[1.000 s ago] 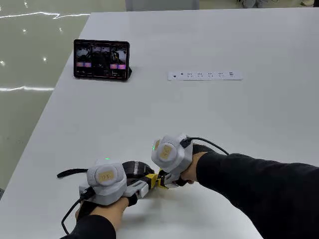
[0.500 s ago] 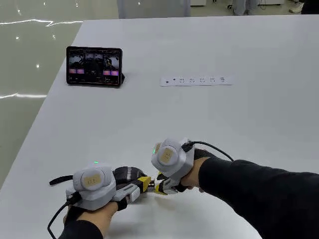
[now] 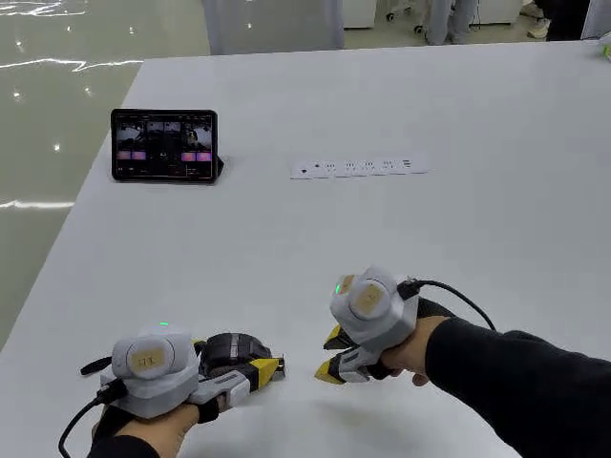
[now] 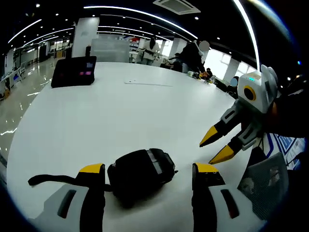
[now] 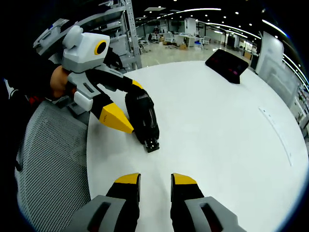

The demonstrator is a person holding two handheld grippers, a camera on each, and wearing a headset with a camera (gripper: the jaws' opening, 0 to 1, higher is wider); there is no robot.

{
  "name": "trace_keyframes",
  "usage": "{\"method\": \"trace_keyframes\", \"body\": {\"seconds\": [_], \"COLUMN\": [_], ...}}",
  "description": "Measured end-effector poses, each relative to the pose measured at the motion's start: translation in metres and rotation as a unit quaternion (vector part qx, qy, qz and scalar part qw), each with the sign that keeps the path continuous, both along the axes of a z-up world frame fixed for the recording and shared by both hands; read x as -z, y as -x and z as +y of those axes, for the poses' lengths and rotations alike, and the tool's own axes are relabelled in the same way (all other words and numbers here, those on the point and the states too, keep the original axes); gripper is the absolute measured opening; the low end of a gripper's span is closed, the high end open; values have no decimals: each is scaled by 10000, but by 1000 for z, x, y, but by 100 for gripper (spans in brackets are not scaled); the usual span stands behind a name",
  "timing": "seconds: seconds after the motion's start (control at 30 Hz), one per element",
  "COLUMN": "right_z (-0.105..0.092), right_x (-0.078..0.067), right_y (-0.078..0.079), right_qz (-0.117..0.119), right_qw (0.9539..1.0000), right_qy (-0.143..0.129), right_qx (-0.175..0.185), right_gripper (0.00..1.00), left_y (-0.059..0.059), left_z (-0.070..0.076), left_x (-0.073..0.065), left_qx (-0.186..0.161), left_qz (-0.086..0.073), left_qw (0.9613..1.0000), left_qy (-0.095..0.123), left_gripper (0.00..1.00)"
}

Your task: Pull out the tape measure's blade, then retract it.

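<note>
Tape measure [image 3: 232,351] lies near front edge of table [image 3: 382,229].

Open-plan lab hall, glossy floor [image 3: 48,86], ceiling strip lights [image 4: 140,20], metal racking [image 5: 126,24], white workbench [image 3: 430,105], tablet [image 3: 164,145] and power strip [image 3: 358,167] well beyond the right gripper [image 3: 331,355].

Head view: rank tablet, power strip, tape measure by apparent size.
1. Tablet, clearly largest.
2. Unranked: power strip and tape measure look too close. The strip is longer but thin; the tape is nearer the camera and partly hidden.

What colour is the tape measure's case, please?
The tape measure is black, clearest in the left gripper view.
</note>
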State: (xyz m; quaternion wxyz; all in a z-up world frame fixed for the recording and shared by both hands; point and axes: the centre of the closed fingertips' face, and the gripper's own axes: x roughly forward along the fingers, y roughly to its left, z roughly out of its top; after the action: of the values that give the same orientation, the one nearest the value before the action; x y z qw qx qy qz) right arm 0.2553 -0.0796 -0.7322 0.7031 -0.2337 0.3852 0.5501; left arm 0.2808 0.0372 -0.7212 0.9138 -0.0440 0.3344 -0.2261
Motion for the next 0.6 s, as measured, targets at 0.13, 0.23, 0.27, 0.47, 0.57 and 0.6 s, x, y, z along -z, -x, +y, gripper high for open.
{"method": "trace_keyframes", "body": {"seconds": [0.13, 0.23, 0.27, 0.47, 0.57, 0.6], "right_z": [-13, -22, -24, -37, -43, -45], "right_x": [-2, 1, 2, 0, -3, -4], "right_y": [5, 10, 11, 16, 16, 16], "right_qz": [2, 62, 61, 96, 35, 11], "right_qw": [9999, 9997, 9996, 9983, 9977, 9974], "right_qy": [-55, -73, -67, -175, -213, -231], "right_qx": [142, 242, 268, 550, 643, 677], "right_gripper": [23, 24, 24, 26, 26, 27], "left_y": [5, 10, 11, 23, 28, 30], "left_z": [-1, -1, -1, -2, 0, 0], "left_x": [2, 1, 0, 5, 6, 5], "left_qx": [205, 296, 341, 547, 598, 670], "left_qz": [74, 122, 127, 350, 374, 362], "left_qw": [9997, 9993, 9991, 9968, 9965, 9962], "left_qy": [128, 205, 229, 469, 456, 425], "left_gripper": [74, 78, 79, 92, 99, 99]}}
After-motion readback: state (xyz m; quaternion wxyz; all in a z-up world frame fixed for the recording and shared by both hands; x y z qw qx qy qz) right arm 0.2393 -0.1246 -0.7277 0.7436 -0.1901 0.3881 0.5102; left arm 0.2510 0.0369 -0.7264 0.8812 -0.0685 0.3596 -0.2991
